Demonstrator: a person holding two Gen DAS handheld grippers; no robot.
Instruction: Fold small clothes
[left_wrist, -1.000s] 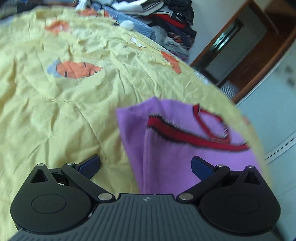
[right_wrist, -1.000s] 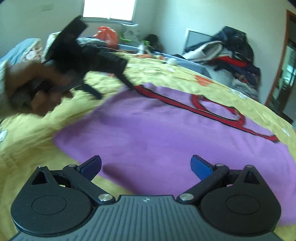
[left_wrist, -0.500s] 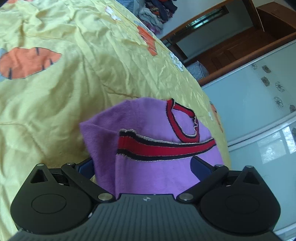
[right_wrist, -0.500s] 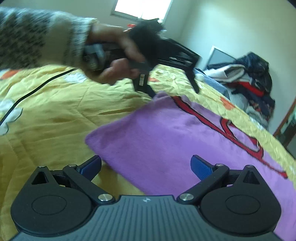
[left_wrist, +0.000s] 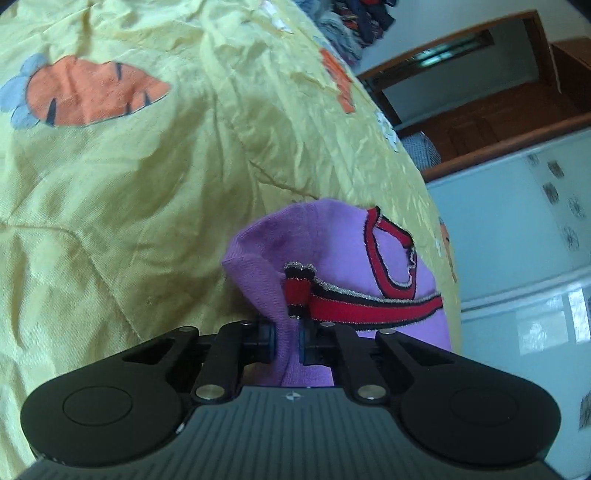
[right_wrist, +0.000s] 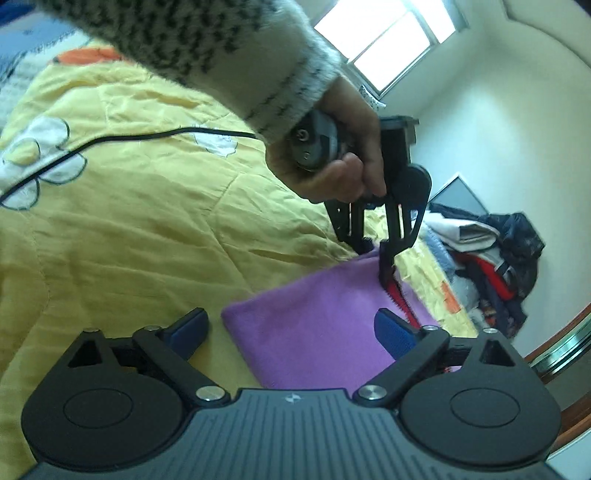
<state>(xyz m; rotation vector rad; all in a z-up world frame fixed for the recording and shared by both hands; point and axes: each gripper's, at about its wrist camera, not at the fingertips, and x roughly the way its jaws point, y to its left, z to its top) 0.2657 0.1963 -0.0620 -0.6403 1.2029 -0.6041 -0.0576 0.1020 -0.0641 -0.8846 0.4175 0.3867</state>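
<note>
A small purple garment (left_wrist: 332, 243) with red and black trim lies on the yellow quilt (left_wrist: 110, 192). My left gripper (left_wrist: 287, 339) is closing its jaws on a bunched trimmed corner, and the pads press the fabric. The right wrist view shows that left gripper (right_wrist: 384, 258) pointing down onto the far corner of the garment (right_wrist: 314, 317), held by a hand (right_wrist: 332, 166) in a speckled sleeve. My right gripper (right_wrist: 291, 328) sits low over the near corner. Its jaws are starting to close with the corner between them, and the blue pads (right_wrist: 391, 332) stand clear of the cloth.
A black cable (right_wrist: 110, 138) runs across the quilt on the left. A pile of clothes (right_wrist: 491, 258) is heaped at the far end of the bed. A wooden door frame (left_wrist: 480, 107) and a pale cabinet (left_wrist: 517, 221) stand past the bed's edge.
The left gripper moved onto the garment's trimmed corner and closed on it, bunching the fabric. The right gripper rolled and came closer to the near corner, which now lies between its jaws.
</note>
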